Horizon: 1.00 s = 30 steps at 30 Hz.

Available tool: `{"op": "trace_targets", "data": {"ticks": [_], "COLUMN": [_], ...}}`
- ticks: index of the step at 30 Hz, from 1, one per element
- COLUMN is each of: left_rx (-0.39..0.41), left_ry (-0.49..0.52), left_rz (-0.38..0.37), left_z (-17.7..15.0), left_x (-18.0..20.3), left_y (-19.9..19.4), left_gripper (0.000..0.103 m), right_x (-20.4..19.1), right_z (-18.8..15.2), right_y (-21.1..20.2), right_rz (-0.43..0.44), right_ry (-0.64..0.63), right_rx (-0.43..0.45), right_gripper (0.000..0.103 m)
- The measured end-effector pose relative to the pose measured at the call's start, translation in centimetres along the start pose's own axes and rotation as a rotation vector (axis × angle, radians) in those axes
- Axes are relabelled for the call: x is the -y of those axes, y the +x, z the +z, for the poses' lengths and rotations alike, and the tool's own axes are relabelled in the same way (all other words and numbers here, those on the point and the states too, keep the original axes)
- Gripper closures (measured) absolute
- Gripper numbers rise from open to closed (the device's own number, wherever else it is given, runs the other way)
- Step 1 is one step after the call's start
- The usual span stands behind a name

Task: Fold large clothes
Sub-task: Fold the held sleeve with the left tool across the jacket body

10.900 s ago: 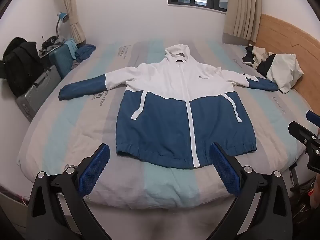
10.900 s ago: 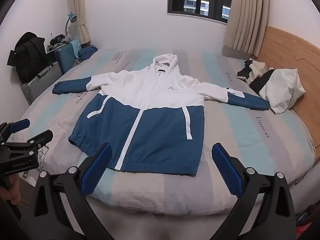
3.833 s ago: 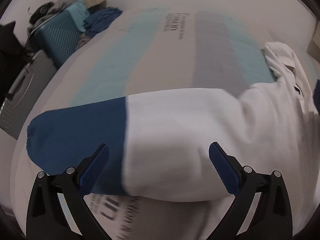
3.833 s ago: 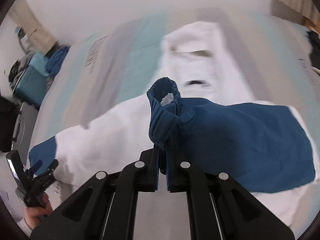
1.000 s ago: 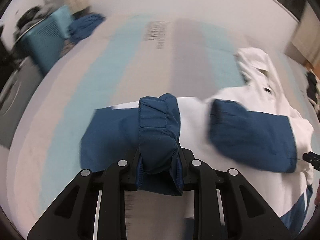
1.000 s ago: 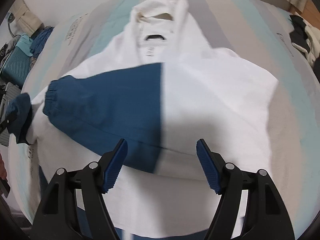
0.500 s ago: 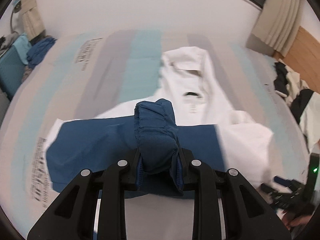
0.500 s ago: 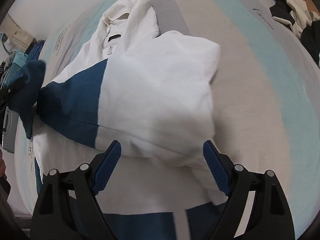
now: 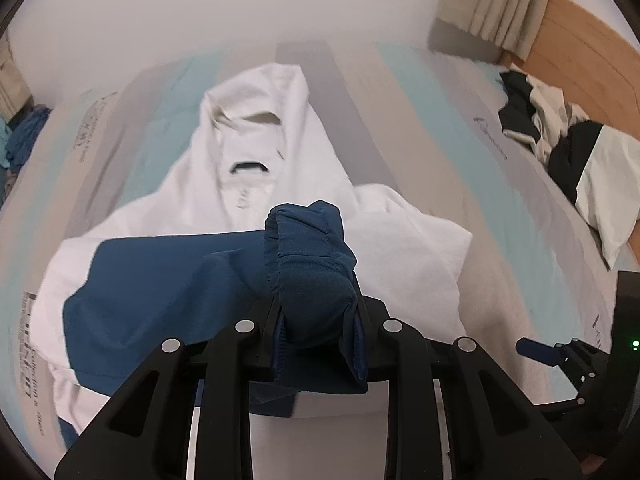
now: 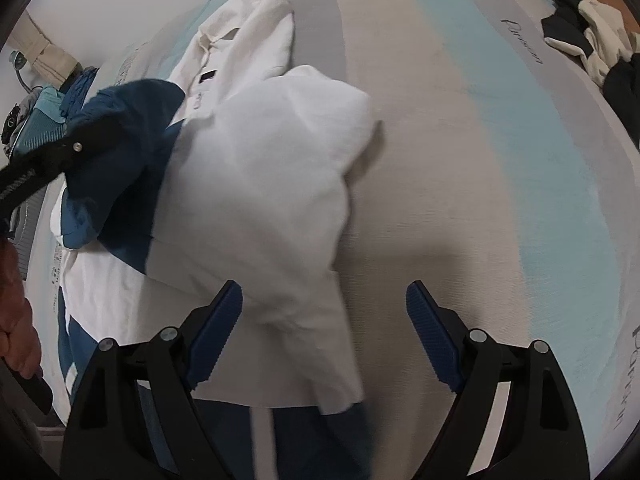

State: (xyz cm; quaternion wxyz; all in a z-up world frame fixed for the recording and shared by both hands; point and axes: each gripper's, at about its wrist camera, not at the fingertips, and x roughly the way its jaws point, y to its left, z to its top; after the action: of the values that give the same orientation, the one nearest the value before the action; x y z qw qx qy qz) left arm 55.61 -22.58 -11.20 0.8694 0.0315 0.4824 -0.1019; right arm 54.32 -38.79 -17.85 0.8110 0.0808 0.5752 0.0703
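Note:
A white and blue hooded jacket (image 9: 256,184) lies on the striped bed, hood toward the far wall. My left gripper (image 9: 318,320) is shut on the blue cuff (image 9: 310,256) of the left sleeve and holds it above the jacket's chest; the blue sleeve trails off to the left. In the right wrist view the jacket (image 10: 264,168) has its right sleeve folded across the chest, and the left gripper with the cuff (image 10: 120,108) shows at upper left. My right gripper (image 10: 324,340) is open and empty over the jacket's right edge.
The bed (image 10: 500,160) has grey, teal and beige stripes. A black and white garment pile (image 9: 560,140) lies by the wooden headboard (image 9: 580,32) at right. A teal suitcase (image 10: 40,128) and blue clothes stand beside the bed at left. The right gripper shows at the left wrist view's lower right (image 9: 560,356).
My left gripper has carried the blue cuff rightward, from the bed's left side to over the jacket's chest. My right gripper has shifted toward the jacket's right edge, still open.

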Motion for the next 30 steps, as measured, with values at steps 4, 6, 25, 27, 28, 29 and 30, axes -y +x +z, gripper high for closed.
{"op": "trace_targets", "data": {"ticks": [4, 6, 25, 27, 28, 29, 30], "left_rx": [-0.018, -0.016, -0.139, -0.154, -0.152, -0.147, -0.141], "left_ry": [0.029, 0.046, 0.068, 0.073, 0.074, 0.069, 0.059], "left_rz": [-0.009, -0.02, -0.037, -0.054, -0.058, -0.063, -0.076], "left_z": [0.3, 0.6, -0.9, -1.2, -1.2, -1.2, -1.1], "left_x": [2.2, 3.5, 9.0, 8.9, 8.9, 8.8, 8.6], "left_y": [1.5, 1.9, 9.8, 10.0, 9.8, 9.6, 9.2], "left_gripper": [0.078, 0.078, 0.013, 0.012, 0.012, 0.012, 0.012], "right_x": [1.9, 2.6, 8.6, 8.8, 8.9, 8.8, 8.8], "right_z": [-0.2, -0.4, -2.1, -2.4, -2.5, -2.6, -2.7], "right_y": [0.2, 0.4, -0.1, -0.3, -0.4, -0.5, -0.6], "right_rz": [-0.013, -0.014, -0.065, -0.069, -0.071, -0.072, -0.075], "right_ry": [0.011, 0.021, 0.091, 0.094, 0.095, 0.096, 0.097], "right_rx": [0.009, 0.014, 0.014, 0.012, 0.011, 0.011, 0.012], "right_gripper": [0.022, 0.022, 0.022, 0.022, 0.022, 0.022, 0.022]}}
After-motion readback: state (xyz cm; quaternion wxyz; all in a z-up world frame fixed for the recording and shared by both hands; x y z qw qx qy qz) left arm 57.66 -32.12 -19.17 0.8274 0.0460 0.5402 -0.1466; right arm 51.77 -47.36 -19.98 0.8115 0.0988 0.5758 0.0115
